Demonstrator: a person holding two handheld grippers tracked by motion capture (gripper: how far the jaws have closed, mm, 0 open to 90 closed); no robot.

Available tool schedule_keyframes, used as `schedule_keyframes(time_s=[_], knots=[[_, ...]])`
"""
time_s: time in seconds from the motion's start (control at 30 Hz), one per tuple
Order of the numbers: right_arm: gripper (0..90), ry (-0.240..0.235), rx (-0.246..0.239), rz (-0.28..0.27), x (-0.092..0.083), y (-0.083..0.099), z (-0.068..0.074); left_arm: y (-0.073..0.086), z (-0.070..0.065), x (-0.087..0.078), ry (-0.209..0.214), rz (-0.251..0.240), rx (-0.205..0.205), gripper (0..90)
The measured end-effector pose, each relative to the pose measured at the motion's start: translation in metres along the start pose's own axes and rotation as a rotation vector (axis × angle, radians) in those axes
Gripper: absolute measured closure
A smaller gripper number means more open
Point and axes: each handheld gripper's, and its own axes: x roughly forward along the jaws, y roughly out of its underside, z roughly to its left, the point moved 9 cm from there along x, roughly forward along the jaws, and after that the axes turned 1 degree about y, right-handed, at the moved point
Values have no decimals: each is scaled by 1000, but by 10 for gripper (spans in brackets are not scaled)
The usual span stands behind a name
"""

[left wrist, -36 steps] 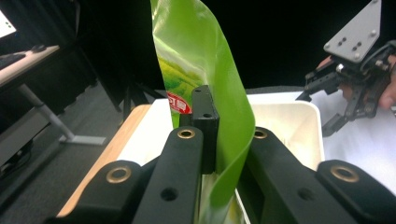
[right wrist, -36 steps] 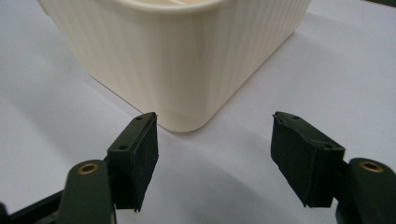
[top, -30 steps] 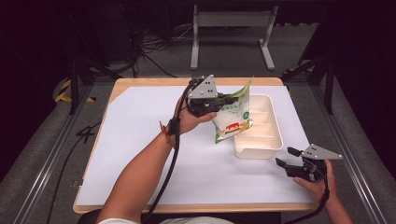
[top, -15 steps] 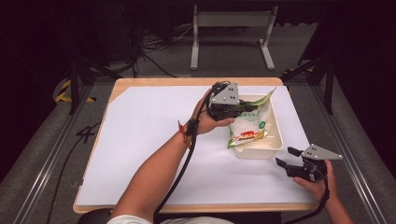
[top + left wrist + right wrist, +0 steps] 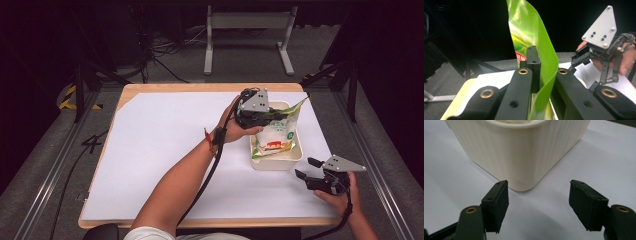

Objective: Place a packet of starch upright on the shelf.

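Note:
A green and white snack bag (image 5: 276,134) hangs over the cream ribbed bin (image 5: 295,156) at the right of the table, its lower end inside the bin. My left gripper (image 5: 270,116) is shut on the bag's green top edge (image 5: 544,62), the film pinched between the black jaws. My right gripper (image 5: 308,168) rests near the table's front right, open, with nothing between its fingers. In the right gripper view the bin's corner (image 5: 524,157) stands just beyond the spread fingertips (image 5: 499,202).
White paper (image 5: 165,150) covers the wooden table, with broad bare room to the left of the bin. A metal stand (image 5: 247,35) and cables lie on the dark floor behind the table. In the left gripper view the right hand's gripper (image 5: 604,45) shows farther off.
My left gripper has carried the bag to the right and a little down, from beside the bin to over it. The right gripper has stayed where it was.

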Motion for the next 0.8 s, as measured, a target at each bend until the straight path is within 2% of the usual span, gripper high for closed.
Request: schedule_keyframes(time_s=[0.07, 0.2, 0.27, 0.53, 0.57, 0.63, 0.67, 0.7, 0.8], knots=[[320, -1, 0, 0, 0, 0, 0, 0, -4, 6, 10, 11, 15, 888], [320, -4, -2, -2, 0, 0, 1, 0, -6, 9, 26, -9, -3, 885], [320, -4, 0, 1, 0, 0, 1, 0, -8, 8, 46, -17, -10, 884], [320, -4, 7, 3, 1, 0, 0, -4, -11, -4, 89, -26, 22, 884], [320, -3, 4, 6, 1, 1, 0, -4, -12, -3, 103, -30, 16, 884], [320, -5, 1, 7, 1, 0, 1, 0, -13, 2, 99, 4, 28, 881], [320, -4, 2, 6, 1, 0, 0, 2, -15, 5, 112, 16, 30, 879], [320, -4, 3, 6, 1, 0, 0, 3, -17, 8, 124, 16, 27, 878], [320, -4, 1, 6, 0, 1, 1, 4, -18, 14, 121, 10, 13, 870]])
